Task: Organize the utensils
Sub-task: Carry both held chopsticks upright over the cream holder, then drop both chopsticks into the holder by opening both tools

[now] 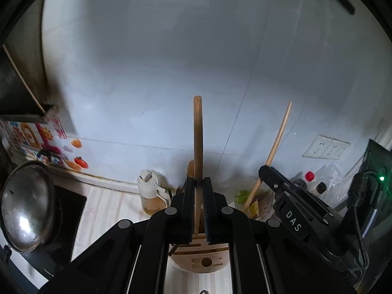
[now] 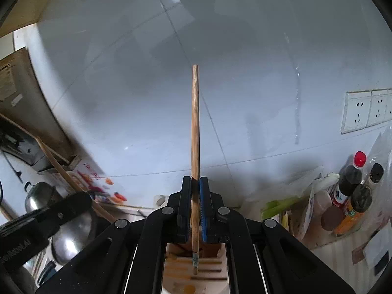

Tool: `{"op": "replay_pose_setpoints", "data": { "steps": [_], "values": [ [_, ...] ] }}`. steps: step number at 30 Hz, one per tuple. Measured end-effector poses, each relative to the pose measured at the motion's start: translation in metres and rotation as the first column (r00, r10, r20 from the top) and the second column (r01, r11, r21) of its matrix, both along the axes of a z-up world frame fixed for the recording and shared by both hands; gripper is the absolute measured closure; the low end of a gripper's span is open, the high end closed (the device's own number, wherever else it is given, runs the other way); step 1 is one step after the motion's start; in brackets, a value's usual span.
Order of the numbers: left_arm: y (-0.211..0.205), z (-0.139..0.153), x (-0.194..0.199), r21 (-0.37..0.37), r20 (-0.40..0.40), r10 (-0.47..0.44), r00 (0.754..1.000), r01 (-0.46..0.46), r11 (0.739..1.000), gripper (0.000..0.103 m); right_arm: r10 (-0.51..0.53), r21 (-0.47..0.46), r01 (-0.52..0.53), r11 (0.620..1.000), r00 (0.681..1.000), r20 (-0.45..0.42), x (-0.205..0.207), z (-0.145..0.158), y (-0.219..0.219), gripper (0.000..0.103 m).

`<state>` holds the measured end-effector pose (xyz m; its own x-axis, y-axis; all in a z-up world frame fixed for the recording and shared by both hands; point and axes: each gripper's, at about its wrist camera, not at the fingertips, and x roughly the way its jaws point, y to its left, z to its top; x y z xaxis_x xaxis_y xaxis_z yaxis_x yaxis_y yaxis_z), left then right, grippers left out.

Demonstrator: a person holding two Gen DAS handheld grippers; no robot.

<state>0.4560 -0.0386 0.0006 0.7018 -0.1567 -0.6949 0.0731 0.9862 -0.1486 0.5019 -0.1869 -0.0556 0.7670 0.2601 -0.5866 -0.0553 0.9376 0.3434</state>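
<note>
My left gripper (image 1: 198,183) is shut on a thick wooden stick (image 1: 198,132) that stands upright, its lower end going down into a wooden slotted utensil holder (image 1: 201,257). My right gripper (image 2: 195,183) is shut on a thinner wooden chopstick (image 2: 195,122), upright, its lower tip in a slot of the same holder (image 2: 196,267). The right gripper and its chopstick (image 1: 279,139) show at the right of the left wrist view. The left gripper (image 2: 61,210) with its stick (image 2: 61,169) shows at the left of the right wrist view.
White tiled wall (image 1: 171,73) close ahead. A steel pot lid (image 1: 27,205) and stove at left. A white-lidded jar (image 1: 152,193) stands behind the holder. Sauce bottles (image 2: 352,178), green vegetables (image 2: 279,205) and bags crowd the right. Wall sockets (image 2: 357,111) at right.
</note>
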Motion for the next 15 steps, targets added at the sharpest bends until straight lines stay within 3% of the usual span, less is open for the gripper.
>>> {"op": "replay_pose_setpoints", "data": {
  "steps": [8,15],
  "values": [
    [0.002,-0.012,0.024,-0.024,-0.022,0.027,0.999,-0.028,0.999,0.099,-0.008,-0.026,0.009,1.0,1.0,0.018,0.02,-0.029,0.001,0.097],
    [-0.009,-0.014,0.032,-0.006,-0.029,0.014,0.999,-0.014,1.0,0.099,0.007,-0.038,-0.006,0.999,1.0,0.017,0.021,-0.035,0.006,0.097]
  ]
}}
